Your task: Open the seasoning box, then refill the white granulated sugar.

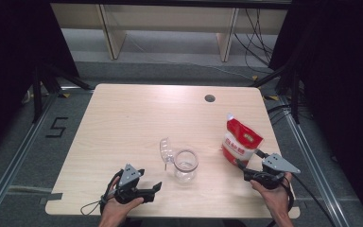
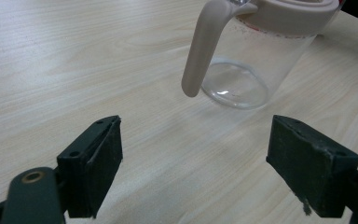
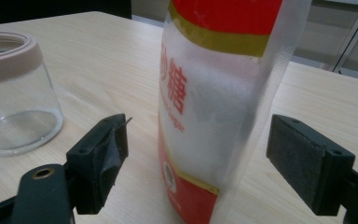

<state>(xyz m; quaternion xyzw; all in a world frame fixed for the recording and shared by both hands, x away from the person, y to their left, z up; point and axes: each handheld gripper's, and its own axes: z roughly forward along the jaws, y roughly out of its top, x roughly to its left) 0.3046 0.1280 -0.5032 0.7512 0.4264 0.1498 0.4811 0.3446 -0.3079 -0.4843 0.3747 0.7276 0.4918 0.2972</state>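
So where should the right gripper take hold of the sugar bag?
Around the lower-middle body of the sugar bag, coming in level from the person's side. It stands upright, and the open right gripper already has one jaw on either side of it; the thin top would likely crumple.

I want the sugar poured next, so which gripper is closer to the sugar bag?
Right. The right gripper is open around the sugar bag; the left gripper sits beyond the glass jar.

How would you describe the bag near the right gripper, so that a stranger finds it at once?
Start at the wooden table and go to its right side, just ahead of the right gripper. The bag stands upright there, red and white with red printed characters. Its neighbour, the jar, is clear glass.
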